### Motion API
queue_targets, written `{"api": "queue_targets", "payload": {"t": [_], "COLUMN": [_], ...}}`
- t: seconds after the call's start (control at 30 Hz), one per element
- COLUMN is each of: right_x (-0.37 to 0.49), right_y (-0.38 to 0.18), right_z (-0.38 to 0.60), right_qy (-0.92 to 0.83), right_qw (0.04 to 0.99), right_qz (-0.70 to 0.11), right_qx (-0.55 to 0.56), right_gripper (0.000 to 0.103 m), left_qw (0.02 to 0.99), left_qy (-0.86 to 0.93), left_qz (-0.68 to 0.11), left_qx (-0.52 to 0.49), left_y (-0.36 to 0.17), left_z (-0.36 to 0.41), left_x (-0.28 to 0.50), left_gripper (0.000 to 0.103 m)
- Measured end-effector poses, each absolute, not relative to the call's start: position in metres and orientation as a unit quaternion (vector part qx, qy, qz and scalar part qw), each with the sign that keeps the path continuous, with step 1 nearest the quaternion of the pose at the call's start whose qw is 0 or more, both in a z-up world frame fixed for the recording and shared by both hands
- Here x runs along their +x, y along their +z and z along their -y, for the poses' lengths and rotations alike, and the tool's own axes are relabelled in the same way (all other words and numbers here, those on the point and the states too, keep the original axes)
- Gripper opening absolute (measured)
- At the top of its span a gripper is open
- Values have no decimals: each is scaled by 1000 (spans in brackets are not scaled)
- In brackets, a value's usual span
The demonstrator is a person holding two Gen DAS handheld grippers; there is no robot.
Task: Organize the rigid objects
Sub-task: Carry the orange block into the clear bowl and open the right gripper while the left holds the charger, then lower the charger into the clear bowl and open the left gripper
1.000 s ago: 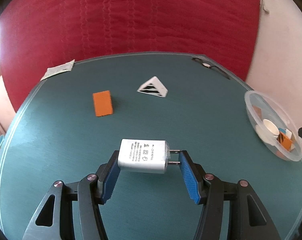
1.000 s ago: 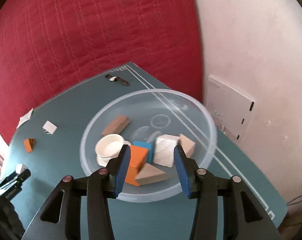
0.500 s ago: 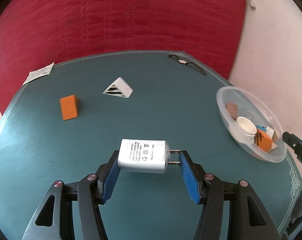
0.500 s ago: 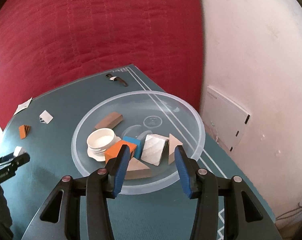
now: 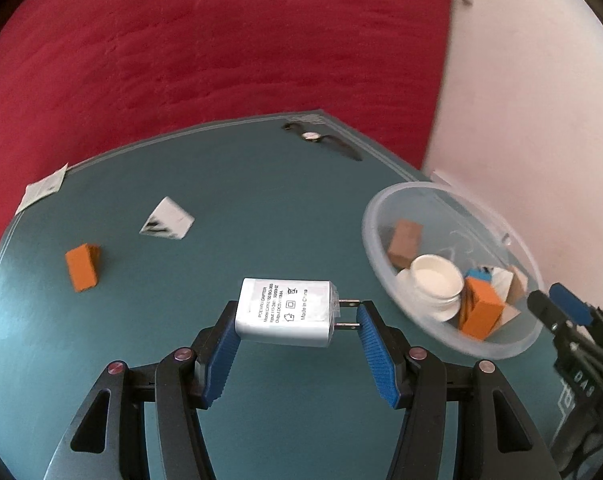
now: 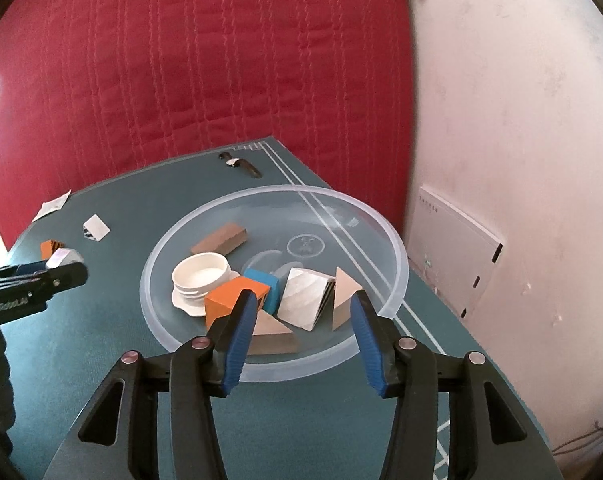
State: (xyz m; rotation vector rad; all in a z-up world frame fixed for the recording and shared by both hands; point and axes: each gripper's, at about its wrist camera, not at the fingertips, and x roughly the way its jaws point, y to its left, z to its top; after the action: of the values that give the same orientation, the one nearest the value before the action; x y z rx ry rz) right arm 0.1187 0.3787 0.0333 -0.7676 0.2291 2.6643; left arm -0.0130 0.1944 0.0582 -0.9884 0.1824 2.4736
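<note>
My left gripper (image 5: 297,320) is shut on a white power adapter (image 5: 287,312), held lengthwise above the green table, prongs against the right finger. A clear plastic bowl (image 5: 497,346) stands to its right and holds a white cup (image 5: 437,280), an orange block (image 5: 481,308), a brown block (image 5: 405,240) and other blocks. My right gripper (image 6: 303,320) is open and empty over the bowl's (image 6: 397,248) near rim. My left gripper shows in the right wrist view (image 6: 61,268), left of the bowl. An orange block (image 5: 82,266) and a white striped wedge (image 5: 167,220) lie on the table at the left.
A wristwatch (image 5: 321,140) lies near the table's far edge. A white paper packet (image 5: 41,190) lies at the far left corner. A red quilted backdrop stands behind the table and a pale wall (image 6: 521,160) is on the right.
My left gripper has carried the adapter rightward, closer to the bowl. My right gripper has drawn back slightly from the bowl and stays open.
</note>
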Motion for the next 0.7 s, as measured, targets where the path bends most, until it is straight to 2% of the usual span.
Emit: {"api": "queue_targets", "payload": {"t": [0.17,0.7], "right_x": [121,124], "right_y": [33,31], "right_z": [-384,-395], "right_qy": [943,941], "right_qw": [176,179], "right_qz": [-95,-122], "right_qx": [-264,-259], "right_gripper": [55,56], "left_qw": [252,293], "left_qy": [898,880], "left_qz": [-78,-103], "left_qx": [-353,-360], "left_y": [64,60], "left_z": [-219,-284], "left_x": [-13,-23], "left_gripper": [61,61]}}
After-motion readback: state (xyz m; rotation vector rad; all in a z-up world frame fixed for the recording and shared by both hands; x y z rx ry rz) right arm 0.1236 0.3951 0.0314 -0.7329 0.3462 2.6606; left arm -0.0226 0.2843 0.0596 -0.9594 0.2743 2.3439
